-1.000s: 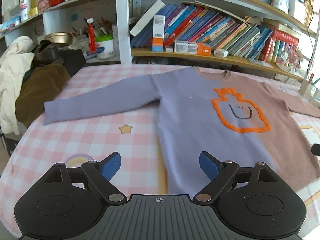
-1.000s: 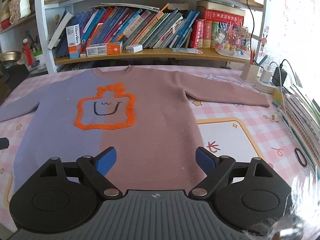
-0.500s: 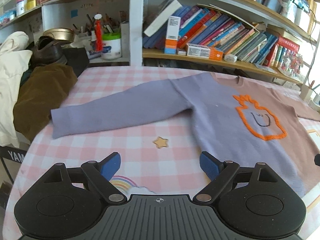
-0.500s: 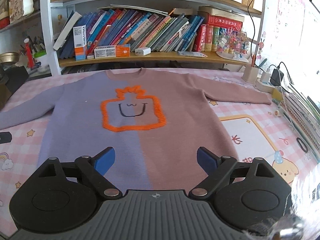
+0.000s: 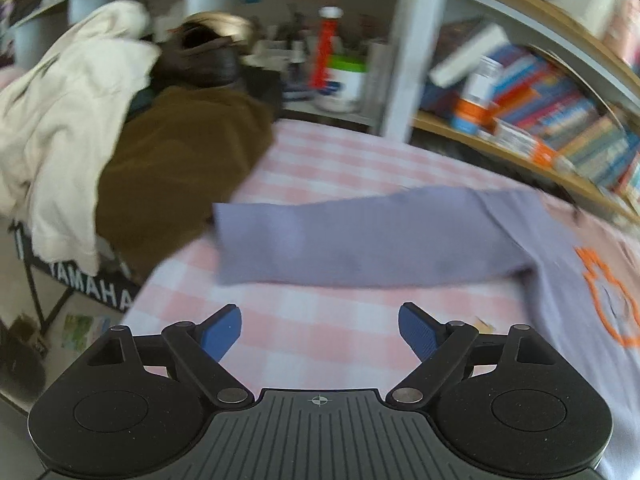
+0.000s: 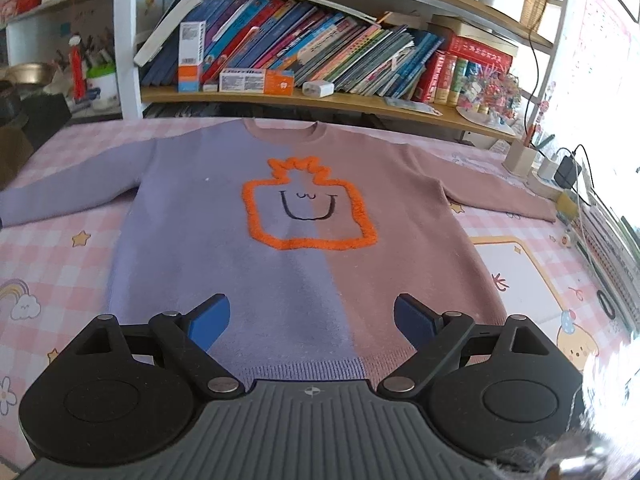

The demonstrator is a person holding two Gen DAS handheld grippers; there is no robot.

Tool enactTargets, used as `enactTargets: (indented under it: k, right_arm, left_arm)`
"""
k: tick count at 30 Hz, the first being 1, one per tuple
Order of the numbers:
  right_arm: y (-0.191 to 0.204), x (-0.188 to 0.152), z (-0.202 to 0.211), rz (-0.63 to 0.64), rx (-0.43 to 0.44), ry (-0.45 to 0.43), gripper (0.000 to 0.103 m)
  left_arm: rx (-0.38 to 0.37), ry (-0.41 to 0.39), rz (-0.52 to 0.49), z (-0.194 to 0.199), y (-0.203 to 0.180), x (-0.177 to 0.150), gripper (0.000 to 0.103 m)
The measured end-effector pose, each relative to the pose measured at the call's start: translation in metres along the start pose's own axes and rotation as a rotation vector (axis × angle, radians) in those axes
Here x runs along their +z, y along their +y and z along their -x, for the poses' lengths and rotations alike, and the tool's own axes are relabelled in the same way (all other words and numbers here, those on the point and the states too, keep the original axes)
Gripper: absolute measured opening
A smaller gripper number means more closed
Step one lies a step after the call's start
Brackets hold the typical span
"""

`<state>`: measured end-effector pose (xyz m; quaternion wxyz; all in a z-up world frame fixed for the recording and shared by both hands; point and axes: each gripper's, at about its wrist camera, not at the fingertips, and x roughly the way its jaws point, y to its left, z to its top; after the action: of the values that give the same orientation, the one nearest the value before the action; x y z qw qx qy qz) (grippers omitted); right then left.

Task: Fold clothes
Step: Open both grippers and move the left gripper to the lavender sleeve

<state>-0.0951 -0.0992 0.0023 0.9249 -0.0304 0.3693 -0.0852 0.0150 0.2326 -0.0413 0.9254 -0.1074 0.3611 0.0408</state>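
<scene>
A sweater (image 6: 288, 280), half lilac and half dusty pink with an orange outlined face on the chest, lies flat and spread out on the pink checked tablecloth (image 6: 52, 264). Its lilac sleeve (image 5: 360, 236) stretches across the left wrist view, which is blurred. My left gripper (image 5: 320, 330) hovers open above bare cloth just in front of that sleeve's cuff end, nothing between its blue pads. My right gripper (image 6: 312, 322) is open over the sweater's lower hem, near the seam between the two colours. The pink sleeve (image 6: 508, 196) reaches to the right.
A heap of cream and brown clothes (image 5: 120, 152) lies over something at the table's left edge. A bookshelf (image 6: 320, 96) full of books runs along the far side. A pen holder and chargers (image 6: 536, 160) stand at the right, with papers (image 6: 612, 248) along that edge.
The left gripper has swept left, from over the sweater's body to in front of the lilac sleeve's cuff. The right gripper has shifted left toward the sweater's middle. Both stay open.
</scene>
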Motion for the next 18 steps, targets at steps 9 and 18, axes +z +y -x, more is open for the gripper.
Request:
enactTargets:
  k: [9, 18]
  right_arm:
    - [0.001, -0.003, 0.001, 0.018, -0.061, 0.041, 0.089]
    - [-0.007, -0.006, 0.003, -0.001, -0.11, 0.065, 0.089]
  left_arm:
    - [0.006, -0.014, 0.271, -0.036, 0.05, 0.016, 0.061]
    - [-0.16, 0.004, 0.371, -0.06, 0.019, 0.023, 0.057]
